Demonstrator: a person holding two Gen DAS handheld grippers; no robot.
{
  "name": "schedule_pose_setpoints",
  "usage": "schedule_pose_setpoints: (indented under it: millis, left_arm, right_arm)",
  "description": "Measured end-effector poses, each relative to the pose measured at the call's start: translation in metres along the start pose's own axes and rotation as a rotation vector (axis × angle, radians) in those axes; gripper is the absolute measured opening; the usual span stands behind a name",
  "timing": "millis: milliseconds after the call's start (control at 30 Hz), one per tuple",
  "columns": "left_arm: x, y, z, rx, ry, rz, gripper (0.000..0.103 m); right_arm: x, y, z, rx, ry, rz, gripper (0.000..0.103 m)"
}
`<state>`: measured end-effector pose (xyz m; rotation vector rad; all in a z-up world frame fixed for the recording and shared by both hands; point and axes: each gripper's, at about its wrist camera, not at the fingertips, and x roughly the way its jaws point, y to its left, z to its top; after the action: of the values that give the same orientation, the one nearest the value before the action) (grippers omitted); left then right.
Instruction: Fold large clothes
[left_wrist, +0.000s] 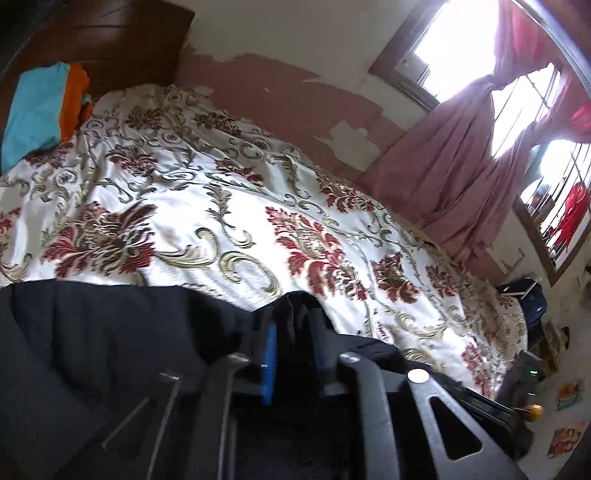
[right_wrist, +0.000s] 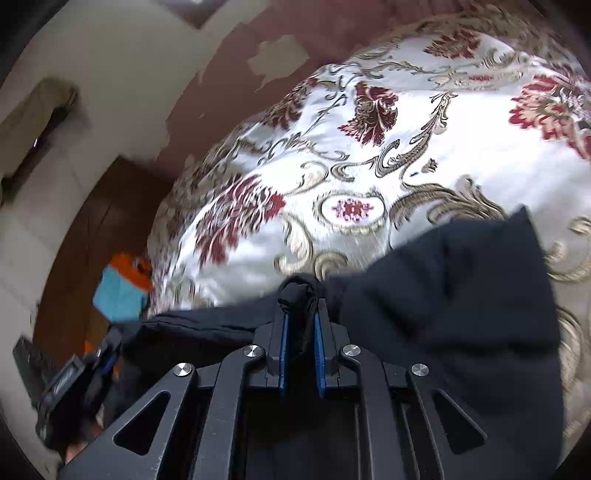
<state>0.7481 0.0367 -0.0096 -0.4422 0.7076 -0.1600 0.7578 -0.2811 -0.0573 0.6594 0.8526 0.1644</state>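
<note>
Folding looks barely begun. The dark garment (right_wrist: 454, 295) lies at the near edge of the bed (left_wrist: 229, 192), still loose and rumpled, with no clean crease or squared stack to be seen; one broad flap of it reaches out over the bedspread (right_wrist: 369, 177) and the rest trails back under both tools. The right hand-held gripper (right_wrist: 300, 321) has its jaws drawn nearly together on a bunched edge of the garment, a knot of cloth standing up between the blue pads. The left hand-held gripper (left_wrist: 291, 332) is likewise nearly closed with dark cloth between its pads, though that view is dim and blurred, so which part of the garment it has pinched I cannot tell. With both edges gripped, my judgement is that the first fold is what comes next: lifting, carrying one side over the other, then smoothing and halving again all remain.

Beyond the garment the bed is covered by the white bedspread with red and gold flourishes, mostly bare. At the bed's far corner, against a dark wooden headboard (left_wrist: 110, 33), sits a blue and orange cloth (left_wrist: 40, 107). Behind the bed the wall (left_wrist: 295, 88) shows peeling pink paint, and past the bed's other end a pink curtain (left_wrist: 465, 155) is tied back at a bright barred window (left_wrist: 524, 96).
</note>
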Motion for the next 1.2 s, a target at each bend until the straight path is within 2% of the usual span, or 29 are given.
schedule_pose_setpoints:
  millis: [167, 333, 500, 567, 667, 700, 767, 833, 867, 967, 1100, 1200]
  left_arm:
    - [-0.02, 0.0, -0.021, 0.101, 0.03, 0.018, 0.01]
    - [-0.015, 0.008, -0.048, 0.187, 0.122, 0.096, 0.01]
    - [-0.003, 0.006, -0.061, 0.241, 0.143, 0.168, 0.01]
    - [0.002, 0.005, -0.066, 0.258, 0.14, 0.192, 0.01]
    - [0.0, 0.005, -0.071, 0.271, 0.117, 0.199, 0.01]
    - [-0.001, 0.006, -0.071, 0.267, 0.108, 0.194, 0.01]
    - [-0.003, 0.007, -0.072, 0.27, 0.092, 0.188, 0.01]
    - [-0.005, 0.007, -0.072, 0.274, 0.086, 0.186, 0.01]
    - [-0.005, 0.007, -0.072, 0.273, 0.086, 0.185, 0.01]
    - [-0.005, 0.007, -0.072, 0.276, 0.082, 0.186, 0.01]
    - [-0.007, 0.009, -0.071, 0.267, 0.077, 0.163, 0.011]
    - [-0.011, 0.015, -0.071, 0.239, 0.066, 0.113, 0.013]
  right_arm:
    - [-0.017, 0.009, -0.022, -0.177, 0.031, -0.055, 0.01]
    - [-0.001, 0.004, -0.043, -0.268, 0.063, -0.128, 0.01]
    - [0.017, 0.015, -0.06, -0.386, 0.06, -0.226, 0.011]
    - [0.012, 0.017, -0.062, -0.389, 0.032, -0.221, 0.012]
    - [-0.008, 0.011, -0.063, -0.356, -0.04, -0.152, 0.014]
    - [-0.018, 0.009, -0.063, -0.343, -0.079, -0.12, 0.015]
    - [-0.049, 0.011, -0.061, -0.324, -0.212, -0.105, 0.017]
    - [-0.068, 0.022, -0.058, -0.37, -0.317, -0.129, 0.017]
    - [-0.072, 0.032, -0.055, -0.413, -0.339, -0.121, 0.018]
    - [-0.058, 0.055, -0.043, -0.475, -0.28, -0.086, 0.018]
    - [-0.011, 0.065, -0.046, -0.49, -0.075, -0.07, 0.017]
    - [0.008, 0.055, -0.059, -0.479, -0.027, -0.077, 0.017]
